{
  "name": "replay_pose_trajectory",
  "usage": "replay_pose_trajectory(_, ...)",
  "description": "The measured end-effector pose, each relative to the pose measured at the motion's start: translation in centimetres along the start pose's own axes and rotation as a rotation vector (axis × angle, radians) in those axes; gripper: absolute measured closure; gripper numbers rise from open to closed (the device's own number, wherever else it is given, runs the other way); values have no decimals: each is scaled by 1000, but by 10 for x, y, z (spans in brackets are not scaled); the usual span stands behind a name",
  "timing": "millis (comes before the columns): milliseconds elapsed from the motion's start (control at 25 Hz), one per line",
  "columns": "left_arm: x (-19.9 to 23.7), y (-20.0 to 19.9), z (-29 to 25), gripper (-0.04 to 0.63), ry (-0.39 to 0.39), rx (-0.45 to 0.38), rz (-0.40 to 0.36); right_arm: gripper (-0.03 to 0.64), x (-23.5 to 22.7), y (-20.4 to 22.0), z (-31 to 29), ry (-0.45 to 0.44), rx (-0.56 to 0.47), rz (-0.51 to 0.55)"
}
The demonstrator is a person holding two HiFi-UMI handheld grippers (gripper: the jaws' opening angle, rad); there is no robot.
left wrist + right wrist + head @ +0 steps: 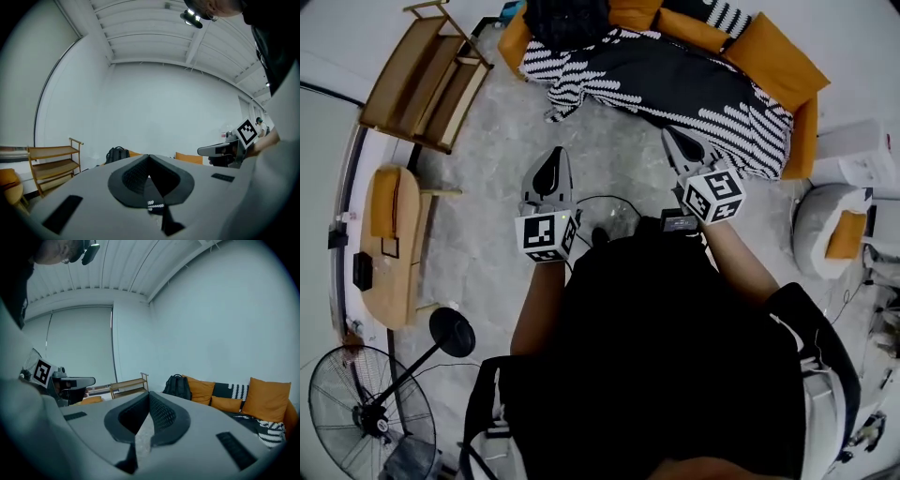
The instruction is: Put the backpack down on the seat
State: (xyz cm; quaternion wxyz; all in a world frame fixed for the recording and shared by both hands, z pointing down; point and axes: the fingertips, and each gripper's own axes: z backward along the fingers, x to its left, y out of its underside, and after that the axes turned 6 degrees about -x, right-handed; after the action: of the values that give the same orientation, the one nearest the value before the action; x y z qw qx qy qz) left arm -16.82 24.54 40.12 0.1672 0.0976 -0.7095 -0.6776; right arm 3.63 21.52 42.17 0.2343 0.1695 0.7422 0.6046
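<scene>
Grey concrete floor (pixel 619 159) fills the middle of the head view. An orange sofa (pixel 787 66) runs along the top, draped with a black-and-white striped blanket (pixel 675 80). The black backpack (pixel 567 21) stands upright on the seat at the sofa's left end, against the orange cushions, well apart from both tools.

The person stands facing the sofa in a dark top, both forearms stretched forward side by side at about the same height. The left hand-held gripper (pixel 553 161) points towards the sofa and only slightly downward, its jaws pressed together with nothing between them. In its own view the two dark pads meet in a single line. The right hand-held gripper (pixel 675 141) reaches a little nearer the blanket's edge and tips down somewhat more. Its jaws are likewise closed on nothing. Neither tool touches the sofa or the blanket.

Each tool carries a white marker cube (pixel 546 234) printed with black square patterns; these are the only markings that can be made out.

A slatted wooden shelf (pixel 422 80) stands at the upper left. Below it is an oval wooden tabletop (pixel 394 281) with a small black box on it. A standing fan (pixel 370 422) sits at the lower left, and a thin black cable (pixel 605 200) loops on the floor between the arms.
</scene>
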Motion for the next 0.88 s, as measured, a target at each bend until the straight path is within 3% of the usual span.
replay_pose_trajectory(320, -7, -15, -12, 579, -13, 16, -39, 584, -13, -17, -13, -76, -34, 6)
replay_pose_trajectory(560, -34, -11, -33, 580, 18, 49, -59, 584, -50, -4, 1, -53, -12, -39)
replay_pose_trajectory(880, -52, 5, -38, 580, 48, 106, -74, 584, -65, 9, 11, -50, 5, -65)
